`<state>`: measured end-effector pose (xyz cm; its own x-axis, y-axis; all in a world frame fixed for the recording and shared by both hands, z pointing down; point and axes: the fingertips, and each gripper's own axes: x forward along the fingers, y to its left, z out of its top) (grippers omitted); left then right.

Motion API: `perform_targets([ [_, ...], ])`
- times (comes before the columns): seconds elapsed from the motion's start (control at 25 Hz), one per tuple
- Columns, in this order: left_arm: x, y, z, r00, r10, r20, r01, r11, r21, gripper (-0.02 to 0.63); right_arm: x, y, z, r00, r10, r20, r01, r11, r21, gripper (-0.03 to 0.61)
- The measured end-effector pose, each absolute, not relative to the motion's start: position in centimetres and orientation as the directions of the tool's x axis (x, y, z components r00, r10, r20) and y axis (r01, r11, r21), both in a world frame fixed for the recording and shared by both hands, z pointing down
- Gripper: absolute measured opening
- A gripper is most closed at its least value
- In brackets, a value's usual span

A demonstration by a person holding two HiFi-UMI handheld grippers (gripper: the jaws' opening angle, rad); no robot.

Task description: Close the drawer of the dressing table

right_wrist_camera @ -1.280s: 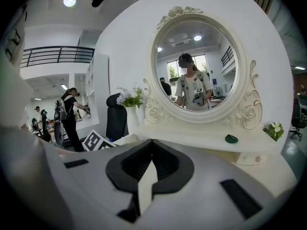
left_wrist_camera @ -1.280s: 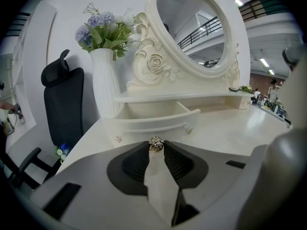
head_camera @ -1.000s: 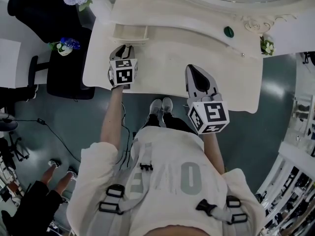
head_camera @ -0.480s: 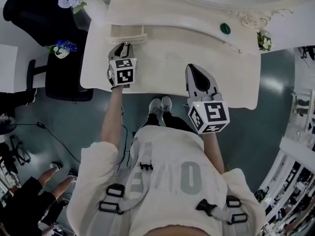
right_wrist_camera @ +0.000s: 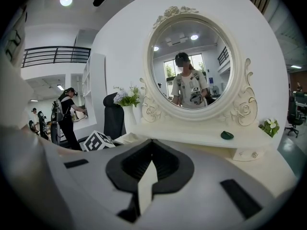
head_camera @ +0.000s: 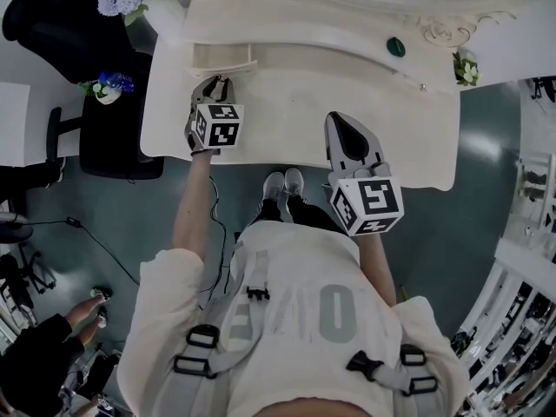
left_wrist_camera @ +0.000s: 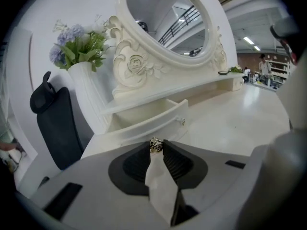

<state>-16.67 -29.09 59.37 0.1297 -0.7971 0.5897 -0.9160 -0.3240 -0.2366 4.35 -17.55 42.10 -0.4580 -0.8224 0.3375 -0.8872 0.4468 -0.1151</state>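
The white dressing table (head_camera: 287, 94) has a small left drawer (head_camera: 224, 57) standing pulled out; in the left gripper view the drawer (left_wrist_camera: 144, 116) shows its open top and a small knob (left_wrist_camera: 182, 121). My left gripper (head_camera: 215, 88) hovers just in front of this drawer, a short gap away. Its jaws (left_wrist_camera: 156, 143) are nearly together and pinch a tiny gold trinket (left_wrist_camera: 155, 146) at their tips. My right gripper (head_camera: 342, 123) hangs over the table's front middle, shut with nothing in it, and faces the round mirror (right_wrist_camera: 193, 63).
A green object (head_camera: 395, 47) lies on the shelf under the mirror. A vase of flowers (left_wrist_camera: 79, 47) stands at the table's left end, with a black chair (left_wrist_camera: 55, 123) beside it. A small flower pot (head_camera: 466, 66) sits at the right end. A bystander (head_camera: 52, 354) stands behind me.
My left gripper has rolled a little, its marker cube now tilted, and it stays by the drawer. The right gripper has kept still.
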Motion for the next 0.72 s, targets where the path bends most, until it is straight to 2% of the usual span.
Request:
perform_targets([
  [0.32,-16.3,-29.0,59.1,0.214,-0.786,0.580,-0.821,-0.467,-0.329,0.089,4.3,-18.0,42.5,-0.458,-0.819,0.346,-0.887,0.446,-0.119,0.008],
  [0.72,-17.2,-30.7,58.9,0.236,-0.777,0.584,-0.816,-0.485,-0.315,0.089,4.0,-18.7,43.0,-0.458,-0.813,0.360,-0.887,0.447,-0.117,0.008],
])
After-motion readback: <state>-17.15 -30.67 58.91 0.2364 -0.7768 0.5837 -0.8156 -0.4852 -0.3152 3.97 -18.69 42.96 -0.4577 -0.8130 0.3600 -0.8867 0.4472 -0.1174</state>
